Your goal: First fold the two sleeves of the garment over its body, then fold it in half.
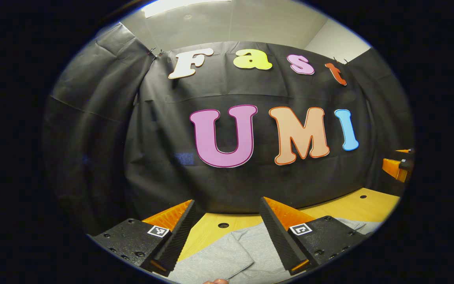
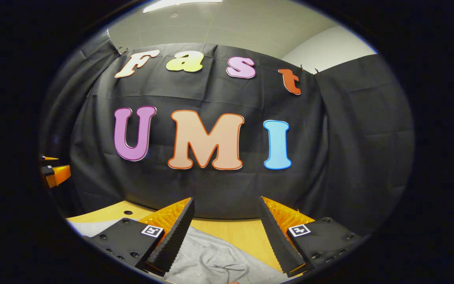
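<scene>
Wooden table (image 1: 341, 205) with round holes spans the lower frame; black cloth wall (image 1: 164, 130) behind, pale ceiling (image 1: 211, 23) at top. Grey garment (image 1: 227, 252) lies flat on the table at bottom centre of both views. Left gripper (image 1: 227, 215): fingers spread wide, nothing held. Right gripper (image 2: 227, 213): likewise apart, nothing held. Left gripper view: a fingertip (image 1: 215, 281) at the bottom edge, other gripper at right edge. Right gripper view: bunched folds in the cloth (image 2: 215, 262).

garment (image 1: 227, 252) - 1 | table (image 1: 353, 205) - 1 | claws - 2: left claw (image 1: 227, 205), right claw (image 2: 227, 203)
</scene>
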### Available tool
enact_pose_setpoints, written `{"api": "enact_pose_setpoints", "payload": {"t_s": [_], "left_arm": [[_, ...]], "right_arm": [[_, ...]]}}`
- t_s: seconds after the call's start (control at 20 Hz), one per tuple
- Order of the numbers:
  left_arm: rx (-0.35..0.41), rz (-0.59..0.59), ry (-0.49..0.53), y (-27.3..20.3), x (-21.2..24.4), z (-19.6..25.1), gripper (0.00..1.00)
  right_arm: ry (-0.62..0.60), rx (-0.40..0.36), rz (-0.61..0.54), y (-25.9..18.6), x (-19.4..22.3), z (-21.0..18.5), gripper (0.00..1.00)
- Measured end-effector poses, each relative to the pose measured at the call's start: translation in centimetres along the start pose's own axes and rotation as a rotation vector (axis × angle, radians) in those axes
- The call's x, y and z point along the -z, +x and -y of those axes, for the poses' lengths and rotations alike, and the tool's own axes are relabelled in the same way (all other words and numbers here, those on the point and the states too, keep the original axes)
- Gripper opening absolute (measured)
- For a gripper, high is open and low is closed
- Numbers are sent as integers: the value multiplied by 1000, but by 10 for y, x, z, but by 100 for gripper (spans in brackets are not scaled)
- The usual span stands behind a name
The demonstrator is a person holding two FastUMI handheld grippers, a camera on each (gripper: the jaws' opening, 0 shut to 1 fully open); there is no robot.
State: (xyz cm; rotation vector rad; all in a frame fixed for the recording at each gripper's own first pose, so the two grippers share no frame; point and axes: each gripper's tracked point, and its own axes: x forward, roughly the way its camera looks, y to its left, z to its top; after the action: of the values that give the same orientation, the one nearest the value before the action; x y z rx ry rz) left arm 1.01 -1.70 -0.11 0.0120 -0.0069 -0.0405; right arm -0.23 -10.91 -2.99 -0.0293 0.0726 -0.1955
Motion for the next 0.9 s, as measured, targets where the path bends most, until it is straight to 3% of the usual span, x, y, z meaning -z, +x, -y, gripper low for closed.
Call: {"api": "enact_pose_setpoints", "payload": {"t_s": [0.45, 0.6, 0.65, 0.7, 0.9], "left_arm": [[55, 0, 1, 10, 2, 21, 94], [68, 0, 9, 12, 1, 26, 94], [71, 1, 7, 12, 2, 27, 99], [73, 0, 5, 12, 1, 28, 94], [80, -8, 2, 13, 5, 32, 94]], "right_arm": [[-89, 167, -86, -4, 37, 96, 100], [-111, 208, -160, -11, 65, 124, 99], [-120, 221, -184, -14, 75, 133, 99], [-128, 231, -214, -19, 86, 140, 99], [-137, 270, -329, -43, 129, 169, 99]]}}
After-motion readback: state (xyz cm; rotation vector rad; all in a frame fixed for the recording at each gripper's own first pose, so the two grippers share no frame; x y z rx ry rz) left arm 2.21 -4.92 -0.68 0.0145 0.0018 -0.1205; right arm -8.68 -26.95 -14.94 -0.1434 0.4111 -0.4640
